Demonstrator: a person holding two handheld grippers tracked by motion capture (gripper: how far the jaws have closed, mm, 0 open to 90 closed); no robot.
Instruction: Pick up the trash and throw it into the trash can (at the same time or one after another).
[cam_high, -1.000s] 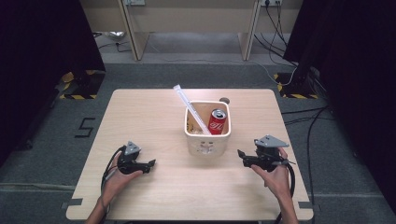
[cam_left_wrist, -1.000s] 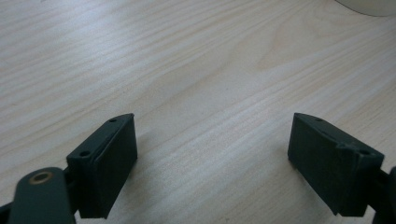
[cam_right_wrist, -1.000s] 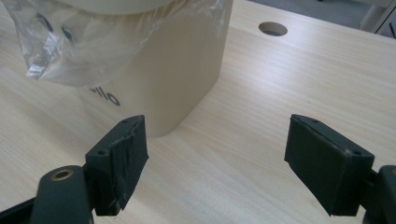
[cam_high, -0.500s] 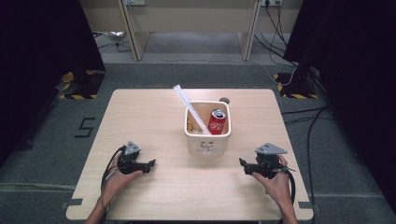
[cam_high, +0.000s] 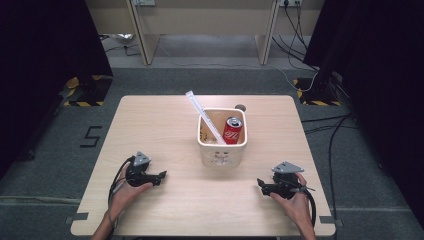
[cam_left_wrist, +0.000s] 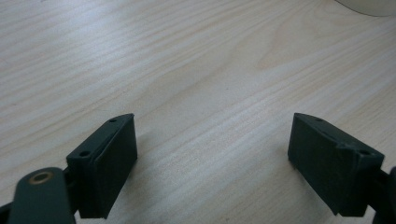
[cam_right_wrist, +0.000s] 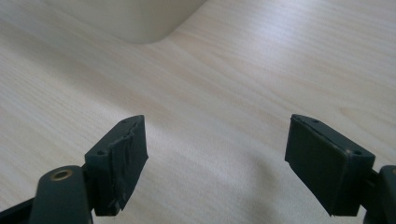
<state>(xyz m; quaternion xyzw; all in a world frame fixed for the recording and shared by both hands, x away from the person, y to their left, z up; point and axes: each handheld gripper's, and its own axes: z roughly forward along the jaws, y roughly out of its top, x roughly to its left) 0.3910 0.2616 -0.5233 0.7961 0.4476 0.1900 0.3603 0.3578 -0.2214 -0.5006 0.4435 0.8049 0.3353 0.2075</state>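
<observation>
Fingers, left gripper (cam_high: 161, 175): spread wide in the left gripper view, both black pads (cam_left_wrist: 108, 163) low over bare wood, nothing between them.
Fingers, right gripper (cam_high: 261, 184): also wide apart, one pad (cam_right_wrist: 120, 163) frayed along its edge, nothing held.
Hands: left hand (cam_high: 131, 184) at lower left of the high view, right hand (cam_high: 291, 199) at lower right, each resting its gripper on the surface (cam_high: 150, 125).
Bin (cam_high: 222, 155): cream, square, at the centre of the frame, well apart from both grippers.
Red can (cam_high: 233, 130): inside the bin, toward its right side, tilted.
White tube (cam_high: 202, 114): long, leaning out over the bin's upper-left rim.
Dark round spot (cam_high: 240, 107): just behind the bin; possibly a hole, too small to tell.
</observation>
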